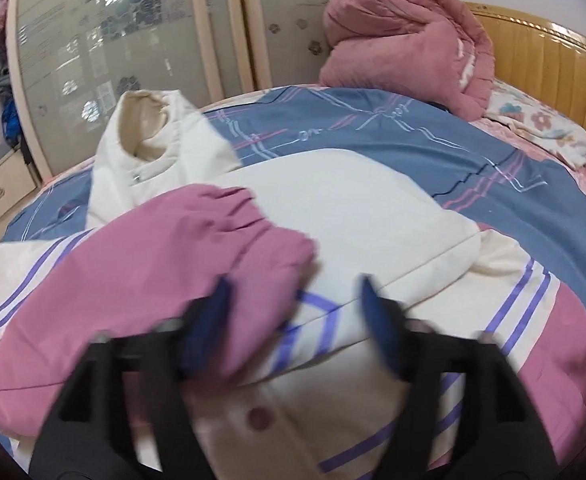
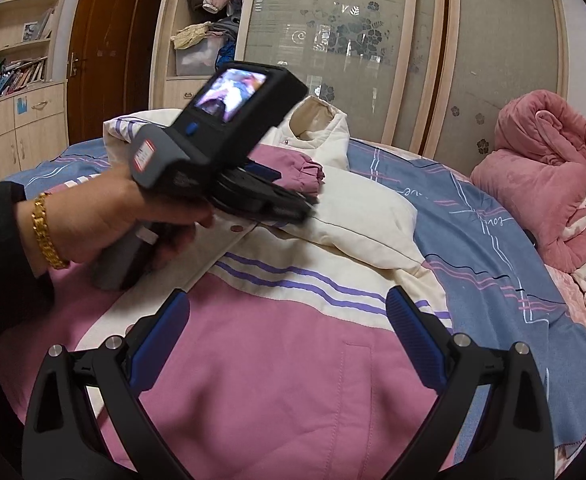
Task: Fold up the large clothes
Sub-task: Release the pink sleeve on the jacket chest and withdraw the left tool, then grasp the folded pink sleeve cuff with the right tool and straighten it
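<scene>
Left wrist view: left gripper [image 1: 293, 304] spread wide over the jacket [image 1: 333, 216], pink cuff [image 1: 253, 248] against one finger; right gripper [image 2: 287, 336] gapes too, pink quilt [image 2: 541, 184] beyond.

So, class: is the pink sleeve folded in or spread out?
Folded in. The pink sleeve lies across the jacket's white front, cuff near the middle.

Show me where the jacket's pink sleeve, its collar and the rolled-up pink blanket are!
pink sleeve [image 1: 229, 240], left wrist view, on the gathered cuff end.
collar [image 1: 153, 120], left wrist view, on its cream inner lining.
rolled-up pink blanket [image 2: 545, 184], right wrist view, on the middle of the bundle.
</scene>
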`<state>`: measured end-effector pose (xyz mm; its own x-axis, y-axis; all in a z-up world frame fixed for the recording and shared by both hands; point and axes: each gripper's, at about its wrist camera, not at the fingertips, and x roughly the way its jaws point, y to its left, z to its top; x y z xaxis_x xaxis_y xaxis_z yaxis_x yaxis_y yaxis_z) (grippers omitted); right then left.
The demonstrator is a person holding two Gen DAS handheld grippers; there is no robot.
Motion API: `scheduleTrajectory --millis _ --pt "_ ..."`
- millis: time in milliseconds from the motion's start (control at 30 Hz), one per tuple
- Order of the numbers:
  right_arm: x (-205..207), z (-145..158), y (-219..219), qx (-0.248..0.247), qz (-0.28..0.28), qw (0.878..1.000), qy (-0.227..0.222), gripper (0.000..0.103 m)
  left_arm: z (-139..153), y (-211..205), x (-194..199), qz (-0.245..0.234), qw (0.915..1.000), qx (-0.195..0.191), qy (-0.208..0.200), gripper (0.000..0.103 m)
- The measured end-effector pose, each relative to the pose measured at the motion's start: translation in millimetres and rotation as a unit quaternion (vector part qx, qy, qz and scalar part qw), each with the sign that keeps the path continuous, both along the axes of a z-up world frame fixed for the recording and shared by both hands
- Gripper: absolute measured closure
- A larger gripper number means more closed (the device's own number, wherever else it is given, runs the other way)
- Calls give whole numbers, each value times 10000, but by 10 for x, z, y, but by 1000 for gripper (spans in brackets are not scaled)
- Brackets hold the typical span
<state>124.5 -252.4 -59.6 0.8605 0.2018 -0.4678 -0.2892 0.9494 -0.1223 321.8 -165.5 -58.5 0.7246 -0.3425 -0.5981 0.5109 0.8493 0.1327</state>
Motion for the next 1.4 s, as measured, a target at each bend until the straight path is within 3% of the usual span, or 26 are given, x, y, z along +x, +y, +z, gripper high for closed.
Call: scheduleTrajectory --millis 67,267,467,667,767,833,933,1033,1133,1267,1400 --pt "-1 8 -19 1 6 10000 6 5 44 -54 -72 -44 9998 23 -214 2" --pt "0 68 -76 125 -11 9999 -55 5 360 220 -350 129 9983 -293 -494 2" --pt "2 128 -100 357 71 9993 -46 5 556 1098 -896 1163 9874 -1044 -234 2" --pt "52 125 -195 902 137 9956 232 5 564 1601 -1808 1976 9745 -795 -700 2" --pt "57 111 -242 1156 160 9925 373 5 521 1758 -2177 2164 9702 -630 -888 2" --pt "59 103 -288 1296 194 9903 454 5 458 1870 -2292 2223 9690 -655 -855 2" --pt "76 79 -364 1564 243 9855 609 5 365 1930 -2262 2051 9746 -653 -619 2" --pt "84 108 -430 1866 297 9796 681 5 365 1854 -2233 1903 9780 -447 -728 2" --pt "130 203 -488 2180 291 9727 745 5 361 1814 -2225 1814 9794 -552 -691 2" --pt "377 410 -535 2612 311 9596 1001 6 381 1764 -2193 1723 9809 -619 -662 2" --pt "782 630 -522 2671 346 9552 1229 10 398 1753 -2197 1698 9809 -584 -744 2"
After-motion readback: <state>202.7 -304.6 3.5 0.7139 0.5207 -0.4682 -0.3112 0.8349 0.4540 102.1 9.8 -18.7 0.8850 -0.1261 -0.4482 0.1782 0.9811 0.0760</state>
